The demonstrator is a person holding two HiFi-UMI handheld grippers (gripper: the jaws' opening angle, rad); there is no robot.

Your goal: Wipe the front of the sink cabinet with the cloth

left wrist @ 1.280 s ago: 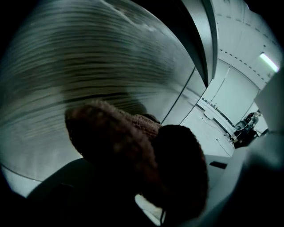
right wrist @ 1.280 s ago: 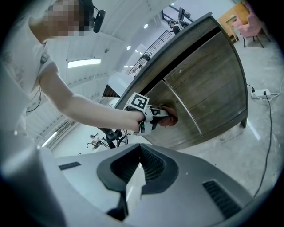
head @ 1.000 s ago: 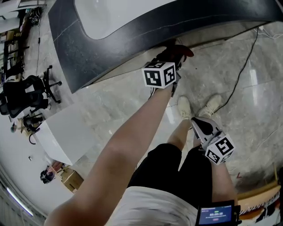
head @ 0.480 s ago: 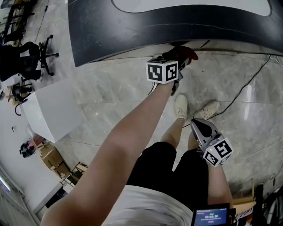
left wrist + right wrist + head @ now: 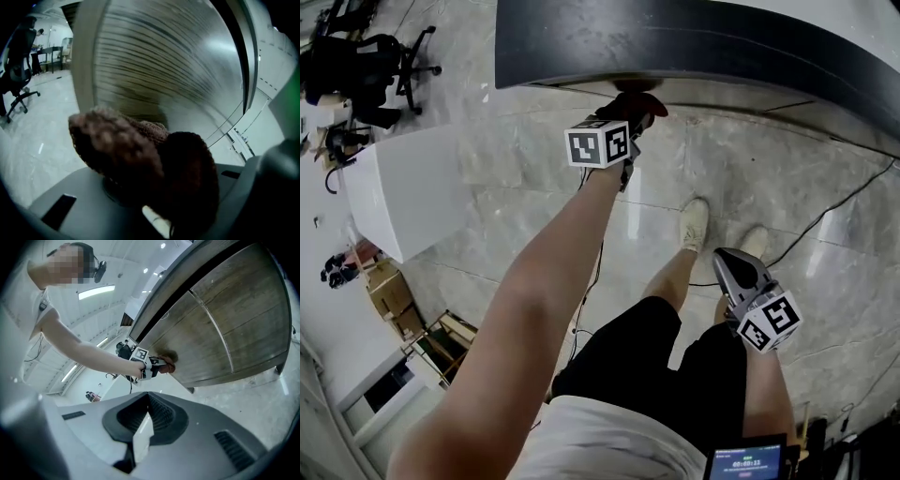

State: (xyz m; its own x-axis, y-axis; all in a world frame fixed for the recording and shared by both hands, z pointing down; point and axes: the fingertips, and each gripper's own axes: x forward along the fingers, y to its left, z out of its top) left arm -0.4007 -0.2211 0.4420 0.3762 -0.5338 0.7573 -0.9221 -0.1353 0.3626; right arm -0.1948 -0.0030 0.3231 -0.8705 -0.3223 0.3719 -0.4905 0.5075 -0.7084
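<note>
While the left gripper [image 5: 628, 120] held the cloth [image 5: 140, 159] against the wooden cabinet [image 5: 225, 324] front, its fingers pinching that brown cloth, right gripper [image 5: 140, 439] low beside the person's leg [image 5: 675, 281], fingers pressed together, empty.

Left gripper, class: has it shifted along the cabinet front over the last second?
Yes. The left gripper, shut on the cloth, has slid left, nearer the left end of the dark countertop and farther from the person's shoe.
</note>
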